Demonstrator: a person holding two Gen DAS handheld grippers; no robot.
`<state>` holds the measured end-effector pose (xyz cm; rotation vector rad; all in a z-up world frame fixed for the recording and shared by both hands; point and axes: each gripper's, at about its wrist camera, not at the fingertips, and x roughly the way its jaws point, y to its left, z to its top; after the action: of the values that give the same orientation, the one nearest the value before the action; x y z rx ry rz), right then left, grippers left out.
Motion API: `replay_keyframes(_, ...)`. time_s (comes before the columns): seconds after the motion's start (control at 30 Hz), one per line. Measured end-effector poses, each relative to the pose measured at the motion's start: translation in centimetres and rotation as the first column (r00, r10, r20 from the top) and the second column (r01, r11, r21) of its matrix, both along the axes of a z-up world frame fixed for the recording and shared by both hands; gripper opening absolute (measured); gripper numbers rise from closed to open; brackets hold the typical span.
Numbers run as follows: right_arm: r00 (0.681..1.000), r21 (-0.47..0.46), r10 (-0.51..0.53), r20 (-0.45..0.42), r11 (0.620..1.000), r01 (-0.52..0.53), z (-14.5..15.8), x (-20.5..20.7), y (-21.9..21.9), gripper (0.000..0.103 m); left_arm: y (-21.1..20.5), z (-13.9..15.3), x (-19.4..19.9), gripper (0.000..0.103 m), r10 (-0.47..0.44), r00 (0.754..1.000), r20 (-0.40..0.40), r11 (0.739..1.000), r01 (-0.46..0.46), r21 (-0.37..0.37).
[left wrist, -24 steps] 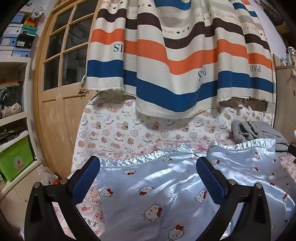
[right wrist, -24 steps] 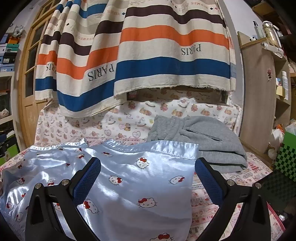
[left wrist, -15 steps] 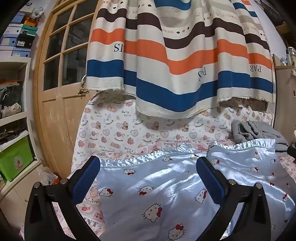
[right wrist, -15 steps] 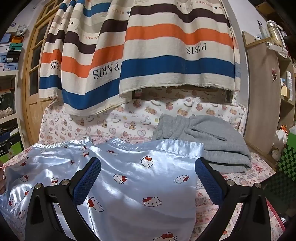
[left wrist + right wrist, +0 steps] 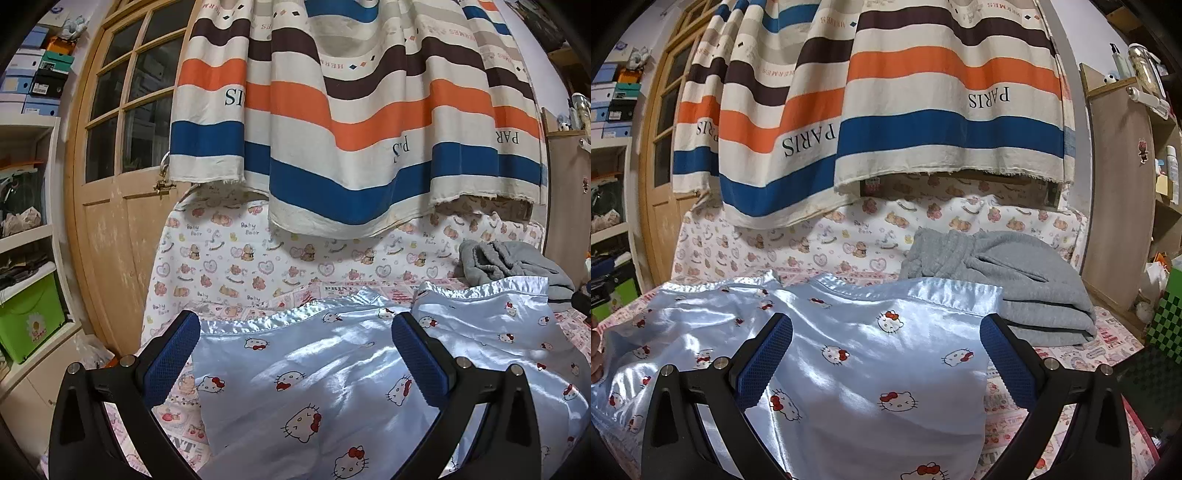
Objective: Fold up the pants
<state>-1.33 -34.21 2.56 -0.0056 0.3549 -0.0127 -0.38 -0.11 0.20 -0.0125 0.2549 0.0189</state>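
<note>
Directly ahead of both grippers lie the satin pants (image 5: 332,387), light blue with a cat print, spread flat on the bed (image 5: 236,266). The left gripper (image 5: 295,362) hangs with fingers wide apart and holding nothing, above one leg; the right gripper (image 5: 886,360) hangs likewise apart and empty above the other leg. The legs run away from the grippers, hems toward the bed's far edge, so each gripper seems equally near its own leg. Beyond, at the far right corner, rests a folded grey garment (image 5: 1015,288), just touching the right hem. Behind hang a striped cloth (image 5: 351,110) and a wooden door (image 5: 110,184).
</note>
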Motion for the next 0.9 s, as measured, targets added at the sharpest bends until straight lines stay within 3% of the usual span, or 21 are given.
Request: replay_keyframes(0.9, 1.0, 0.003, -0.007, 0.01, 1.0, 0.007, 0.25, -0.17, -0.22, 0.102, -0.15, 0.2, -0.18, 0.103, -0.016, 1.0, 0.015, 1.0, 0.016, -0.002)
